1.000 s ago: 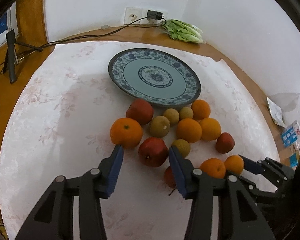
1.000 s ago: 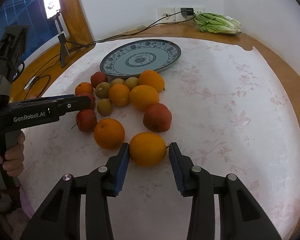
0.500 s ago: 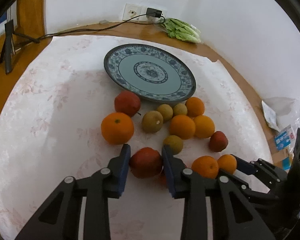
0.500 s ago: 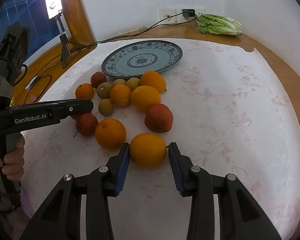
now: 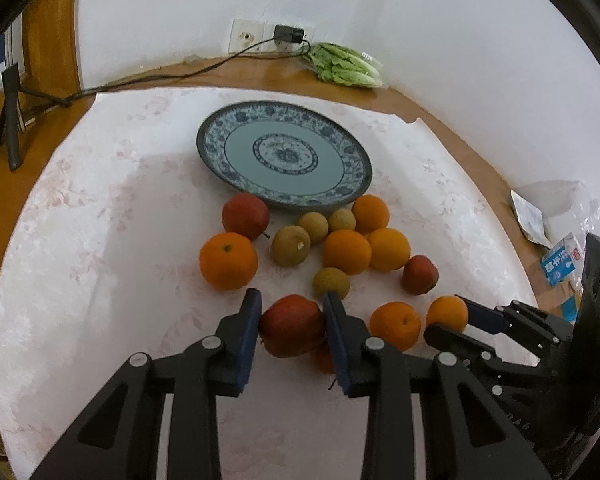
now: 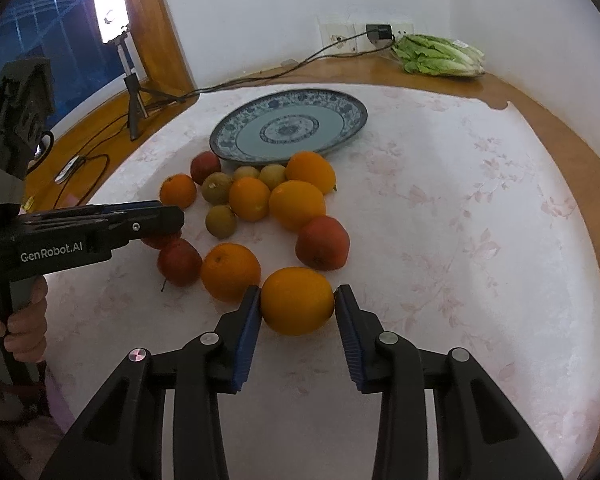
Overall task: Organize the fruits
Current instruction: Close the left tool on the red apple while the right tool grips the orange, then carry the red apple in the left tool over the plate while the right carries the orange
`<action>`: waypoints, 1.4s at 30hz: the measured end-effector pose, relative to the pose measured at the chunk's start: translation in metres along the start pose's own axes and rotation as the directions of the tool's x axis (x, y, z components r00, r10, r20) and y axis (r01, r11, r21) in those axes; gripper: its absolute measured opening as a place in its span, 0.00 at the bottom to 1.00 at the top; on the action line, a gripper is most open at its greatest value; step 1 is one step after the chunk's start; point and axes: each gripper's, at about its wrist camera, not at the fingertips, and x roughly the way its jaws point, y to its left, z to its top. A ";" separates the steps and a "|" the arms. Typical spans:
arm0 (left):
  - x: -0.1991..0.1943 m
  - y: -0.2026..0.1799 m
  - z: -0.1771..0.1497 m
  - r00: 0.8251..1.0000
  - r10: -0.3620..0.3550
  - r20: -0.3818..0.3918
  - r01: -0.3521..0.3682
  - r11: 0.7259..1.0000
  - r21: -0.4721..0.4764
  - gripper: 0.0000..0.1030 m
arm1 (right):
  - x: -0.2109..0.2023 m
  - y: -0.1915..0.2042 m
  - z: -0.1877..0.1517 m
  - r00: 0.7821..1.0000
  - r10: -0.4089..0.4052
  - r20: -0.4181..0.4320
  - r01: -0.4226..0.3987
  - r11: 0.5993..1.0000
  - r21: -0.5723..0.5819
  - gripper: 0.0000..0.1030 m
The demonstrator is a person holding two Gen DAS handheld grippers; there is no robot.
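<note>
Two claws are down among the fruit on the tabletop [image 6: 480, 208], which has a pale flowery cloth on it. The left claw [image 5: 292, 316] has its blue pads pressed on both sides of a red apple [image 5: 292, 326], so it is pinching the apple. The apple sits at the near edge of the pile, an easy one to reach first.

The right claw [image 6: 296, 304] has a big orange [image 6: 297, 300] between its pads. The left pad touches the peel, and the other one looks very close or just touching. This claw is closing, so I think the squeeze is not quite done. The orange sits on the cloth at the front of the pile.

The other oranges, apples and small brownish-green fruits lie in a bunch just in front of the blue patterned plate [image 5: 220, 148]. The plate has nothing on it. It is probably where the fruit should go, since it sits so close behind the pile.

A bunch of lettuce [image 6: 440, 56] lies far back by the wall.
</note>
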 end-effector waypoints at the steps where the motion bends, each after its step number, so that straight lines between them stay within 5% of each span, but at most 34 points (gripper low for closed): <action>1: -0.002 -0.001 0.001 1.000 0.003 0.006 -0.003 1.000 0.007 0.32 | -0.002 0.000 0.001 1.000 0.003 0.004 -0.003 1.000 0.000 0.37; 15: -0.036 -0.005 0.041 0.997 -0.006 0.076 0.001 0.998 0.067 0.32 | -0.038 -0.006 0.040 0.997 0.071 0.018 -0.072 0.997 0.029 0.37; 26: -0.030 -0.006 0.082 0.994 -0.002 0.110 -0.008 0.996 0.091 0.32 | -0.054 -0.011 0.091 0.998 0.052 0.047 -0.052 0.999 0.001 0.37; 42: 0.041 0.018 0.134 0.994 -0.001 0.105 -0.001 1.000 0.017 0.32 | 0.030 -0.016 0.142 0.999 0.040 -0.005 -0.040 0.999 -0.026 0.37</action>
